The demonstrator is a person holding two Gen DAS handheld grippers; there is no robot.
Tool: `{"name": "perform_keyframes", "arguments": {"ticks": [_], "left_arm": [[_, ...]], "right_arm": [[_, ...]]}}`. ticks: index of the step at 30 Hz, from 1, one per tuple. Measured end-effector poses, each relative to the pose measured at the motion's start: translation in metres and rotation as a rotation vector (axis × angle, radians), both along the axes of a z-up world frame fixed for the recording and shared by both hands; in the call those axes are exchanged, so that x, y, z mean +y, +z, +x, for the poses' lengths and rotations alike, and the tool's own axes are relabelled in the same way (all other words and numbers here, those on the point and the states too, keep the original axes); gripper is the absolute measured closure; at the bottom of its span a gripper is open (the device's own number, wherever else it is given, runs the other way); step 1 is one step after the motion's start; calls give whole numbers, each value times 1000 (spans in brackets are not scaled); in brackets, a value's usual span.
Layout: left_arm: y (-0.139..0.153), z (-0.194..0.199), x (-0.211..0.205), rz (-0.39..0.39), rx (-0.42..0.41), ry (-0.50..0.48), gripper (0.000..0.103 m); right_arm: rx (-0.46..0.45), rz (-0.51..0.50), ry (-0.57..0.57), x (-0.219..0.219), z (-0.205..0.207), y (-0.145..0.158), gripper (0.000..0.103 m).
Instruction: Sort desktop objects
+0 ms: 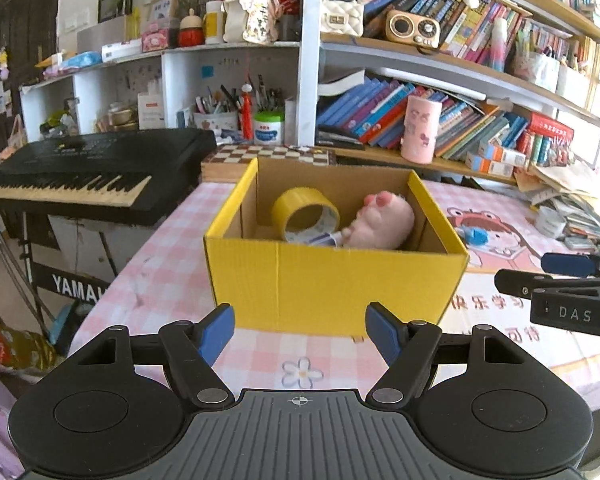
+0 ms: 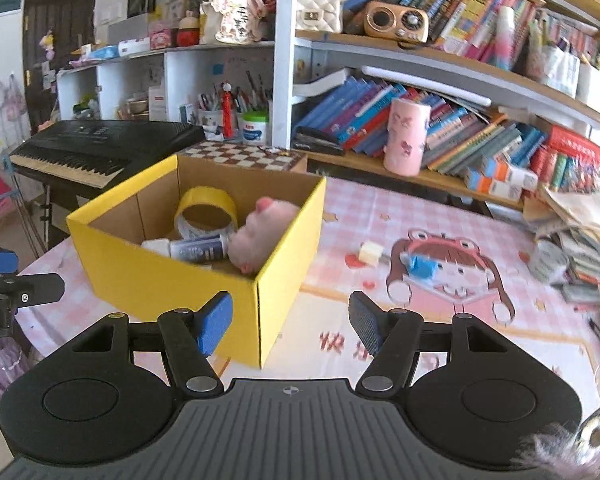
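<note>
Left gripper [image 1: 300,330] and right gripper [image 2: 291,322] both gape about half open, nothing between the blue pads, facing the yellow box [image 1: 332,280] on the pink checked table [image 1: 164,276]. Inside: yellow tape roll [image 1: 305,212], pink plush [image 1: 382,222], a tube [image 2: 198,249]; a pale eraser [image 2: 370,253] lies outside, right of the box.

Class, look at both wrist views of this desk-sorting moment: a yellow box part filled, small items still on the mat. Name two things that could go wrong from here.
1. The right gripper, open and empty, sits close to the near corner of the yellow box; swinging toward the small yellow block or blue item could knock the box.
2. The pink plush and tape roll already fill much of the box, so another drop may land on top and tumble out.
</note>
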State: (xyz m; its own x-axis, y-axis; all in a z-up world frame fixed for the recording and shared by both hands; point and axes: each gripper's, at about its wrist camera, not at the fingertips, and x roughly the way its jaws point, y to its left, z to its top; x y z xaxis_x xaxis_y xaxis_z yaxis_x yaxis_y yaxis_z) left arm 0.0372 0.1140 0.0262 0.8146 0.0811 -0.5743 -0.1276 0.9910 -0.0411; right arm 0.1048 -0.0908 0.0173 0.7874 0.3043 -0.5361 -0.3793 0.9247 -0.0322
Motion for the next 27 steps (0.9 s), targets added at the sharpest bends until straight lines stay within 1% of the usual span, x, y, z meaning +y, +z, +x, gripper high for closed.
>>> {"name": "perform_keyframes", "arguments": {"ticks": [6,12,15,16,21,24,27], "left_arm": [[-7,-16,-3,-12,19,12,29],[-12,-29,-9,-19,30,-2,28],[-13,-34,-12,-13,28,-12,22],[-13,-36,-12,-11,26,-14,22],[-17,-44,-14,-23,38,-27,22],[-20,-48,-15,-30,51,-41,22],[-23,-50,-15,-40,61,-54,21]], "right_arm": [[39,5,-45,-5,-25,-12,41],[64,17,-95,-9,-45,-21,41],[78,41,-119,-12,-53,-23,41],[82,45,-124,-12,-55,-24,41],[97,34,-109,-6,-66,-28,40],[99,25,-100,-3,-72,-29,37],[104,16,-99,-2,-76,-30,37]]}}
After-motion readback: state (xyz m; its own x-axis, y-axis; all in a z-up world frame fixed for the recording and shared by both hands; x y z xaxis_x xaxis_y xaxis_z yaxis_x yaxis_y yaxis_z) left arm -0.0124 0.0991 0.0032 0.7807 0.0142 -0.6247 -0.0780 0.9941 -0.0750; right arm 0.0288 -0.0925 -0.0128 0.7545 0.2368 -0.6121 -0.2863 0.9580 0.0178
